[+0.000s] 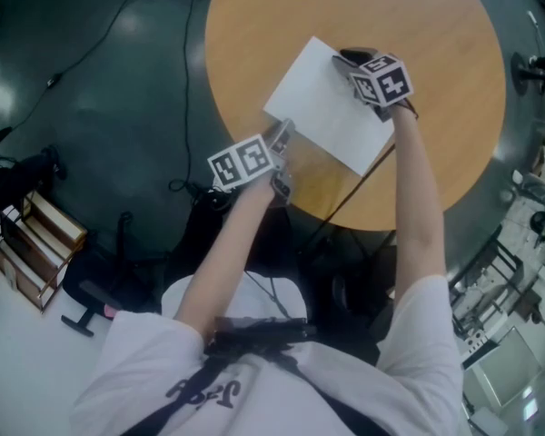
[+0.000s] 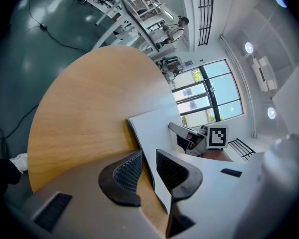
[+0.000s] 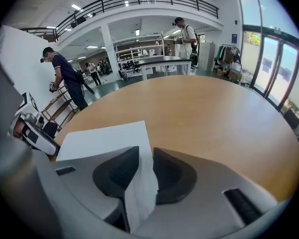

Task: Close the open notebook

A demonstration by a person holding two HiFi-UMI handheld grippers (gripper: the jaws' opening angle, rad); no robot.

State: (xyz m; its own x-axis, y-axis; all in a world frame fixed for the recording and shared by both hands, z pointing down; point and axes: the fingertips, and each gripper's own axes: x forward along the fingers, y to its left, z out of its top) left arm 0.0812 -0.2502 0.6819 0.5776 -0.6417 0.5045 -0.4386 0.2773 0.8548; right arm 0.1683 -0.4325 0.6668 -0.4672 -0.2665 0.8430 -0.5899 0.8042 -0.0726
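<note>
A white notebook (image 1: 322,107) lies on the round wooden table (image 1: 436,25), showing only a blank white face. My left gripper (image 1: 286,134) is at its near left corner. In the left gripper view the notebook's edge (image 2: 154,128) runs between the pads and my left gripper (image 2: 148,171) is shut on it. My right gripper (image 1: 350,59) is at the far right corner. In the right gripper view it (image 3: 144,171) is shut on a thin white stack of pages of the notebook (image 3: 107,138). Each gripper shows in the other's view: right (image 2: 187,136), left (image 3: 32,133).
Bare tabletop (image 3: 204,113) stretches beyond the notebook. Cables (image 1: 118,16) trail over the dark floor at the left, near a wooden rack (image 1: 27,243). A black stand (image 1: 536,66) sits at the right. Two people (image 3: 65,78) (image 3: 184,34) are far off in the hall.
</note>
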